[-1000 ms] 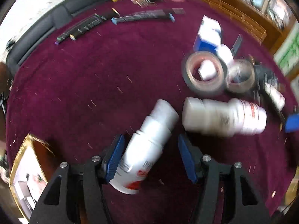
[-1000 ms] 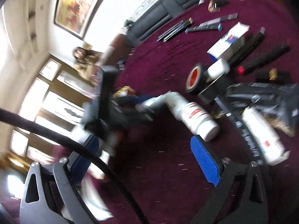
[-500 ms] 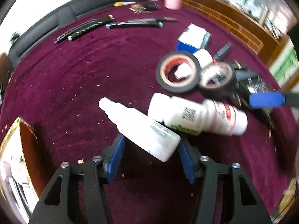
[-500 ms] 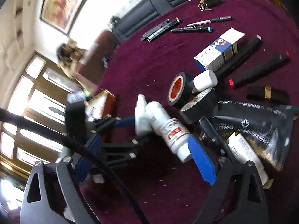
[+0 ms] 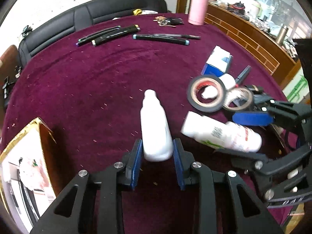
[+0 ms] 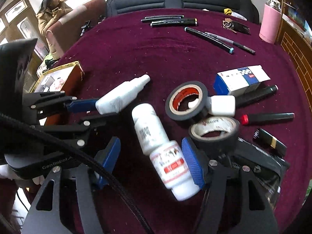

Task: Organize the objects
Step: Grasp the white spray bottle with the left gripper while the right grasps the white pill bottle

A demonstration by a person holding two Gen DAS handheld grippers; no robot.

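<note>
My left gripper (image 5: 157, 156) is shut on the base of a plain white squeeze bottle (image 5: 155, 128), nozzle pointing away; the bottle also shows in the right wrist view (image 6: 120, 97). My right gripper (image 6: 151, 159) is open around a white labelled bottle (image 6: 161, 150) lying on the maroon tablecloth (image 6: 136, 54); the bottle rests against the right pad, the left pad is apart. That bottle also shows in the left wrist view (image 5: 220, 134). Two black tape rolls (image 6: 186, 103) (image 6: 214, 134) lie just beyond.
A blue-white carton (image 6: 241, 81), a small white cap (image 6: 222, 105), black markers (image 6: 267, 117) and a black pouch (image 6: 259, 159) crowd the right. Pens (image 6: 169, 22) lie far back, a pink flask (image 6: 270, 25) far right. A gold-edged box (image 5: 25, 163) stands at left.
The left gripper has closed on the squeeze bottle and turned it nozzle-forward, away from the labelled bottle. The right gripper has moved in around the labelled bottle.
</note>
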